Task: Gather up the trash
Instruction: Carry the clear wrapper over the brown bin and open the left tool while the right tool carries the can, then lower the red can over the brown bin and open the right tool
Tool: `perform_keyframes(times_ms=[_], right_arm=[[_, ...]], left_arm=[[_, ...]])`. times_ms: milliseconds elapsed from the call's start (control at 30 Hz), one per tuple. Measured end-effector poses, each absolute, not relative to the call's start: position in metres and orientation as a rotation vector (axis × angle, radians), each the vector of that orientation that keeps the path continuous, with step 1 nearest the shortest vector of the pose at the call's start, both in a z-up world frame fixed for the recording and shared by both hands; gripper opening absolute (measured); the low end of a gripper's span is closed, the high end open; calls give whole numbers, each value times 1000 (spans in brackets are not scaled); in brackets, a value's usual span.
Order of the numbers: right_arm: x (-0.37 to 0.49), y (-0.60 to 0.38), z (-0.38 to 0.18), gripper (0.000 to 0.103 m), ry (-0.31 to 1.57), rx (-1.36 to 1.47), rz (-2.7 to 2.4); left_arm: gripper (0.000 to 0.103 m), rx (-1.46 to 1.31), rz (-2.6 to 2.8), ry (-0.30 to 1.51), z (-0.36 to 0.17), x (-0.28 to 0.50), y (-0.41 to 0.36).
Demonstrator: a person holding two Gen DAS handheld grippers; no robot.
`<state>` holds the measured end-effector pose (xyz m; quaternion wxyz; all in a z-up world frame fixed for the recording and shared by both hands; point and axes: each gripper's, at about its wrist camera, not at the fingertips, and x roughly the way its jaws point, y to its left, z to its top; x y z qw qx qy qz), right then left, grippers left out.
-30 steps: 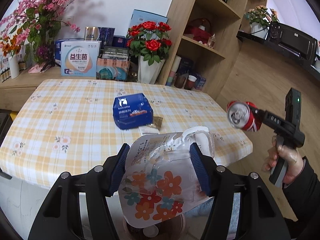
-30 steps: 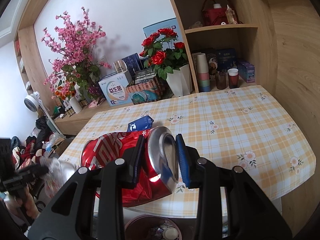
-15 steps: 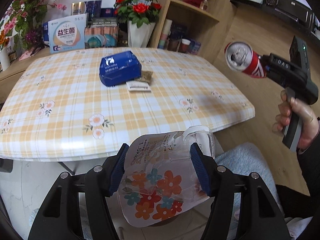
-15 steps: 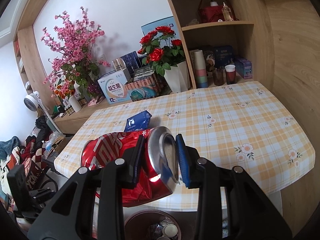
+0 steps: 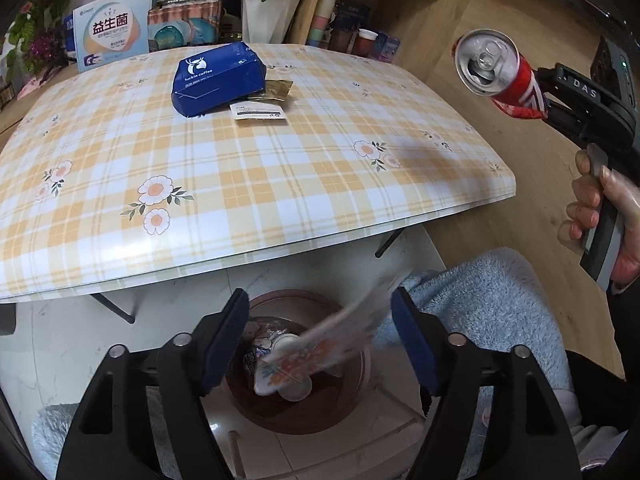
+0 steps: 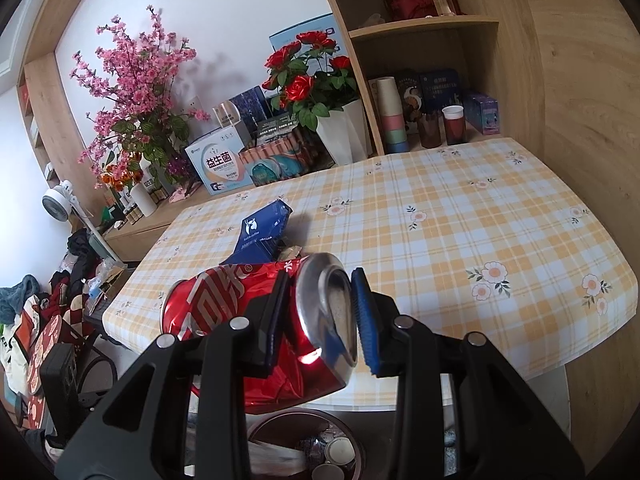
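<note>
Beyond our two claws spreads the checked table point(image 5: 280, 168), with the blue coffee box point(image 5: 218, 78) lying far ahead of them on it. Straight below our left claw point(image 5: 320, 340) sits the brown trash bin point(image 5: 352, 396), and the flowered plastic pouch point(image 5: 320, 344) blurs between its opening jaws, touching neither pad. Our right claw point(image 6: 320, 312) pinches the crushed red can point(image 6: 256, 320) above the same bin

A flower-printed clear pouch point(image 5: 316, 350) is showing as a motion-blurred streak, tilting over the brown bin point(image 5: 352, 396) at six o'clock below the desk edge. A dented red can point(image 6: 256, 320) is lying sideways, its silver top facing nine o'clock. A blue box point(image 5: 218, 78) is resting at twelve o'clock.
</note>
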<state>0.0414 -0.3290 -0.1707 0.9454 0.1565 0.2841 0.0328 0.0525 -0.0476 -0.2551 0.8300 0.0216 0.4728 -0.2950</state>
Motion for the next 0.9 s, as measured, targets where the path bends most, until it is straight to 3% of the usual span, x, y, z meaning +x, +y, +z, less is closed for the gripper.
perform_keyframes(times_ms=[167, 300, 433, 667, 900], right_arm=[[38, -326, -174, 34, 585, 313, 74], [33, -318, -174, 34, 587, 288, 81], [28, -308, -176, 34, 595, 271, 93], [19, -284, -185, 34, 643, 248, 143], [12, -260, -198, 34, 709, 227, 191]], left_arm=[[78, 27, -585, 953, -239, 56, -40], [91, 1, -534, 848, -205, 55, -23], [97, 11, -470, 738, -172, 51, -7], [97, 8, -360, 616, -134, 45, 23], [97, -70, -297, 587, -130, 39, 55]])
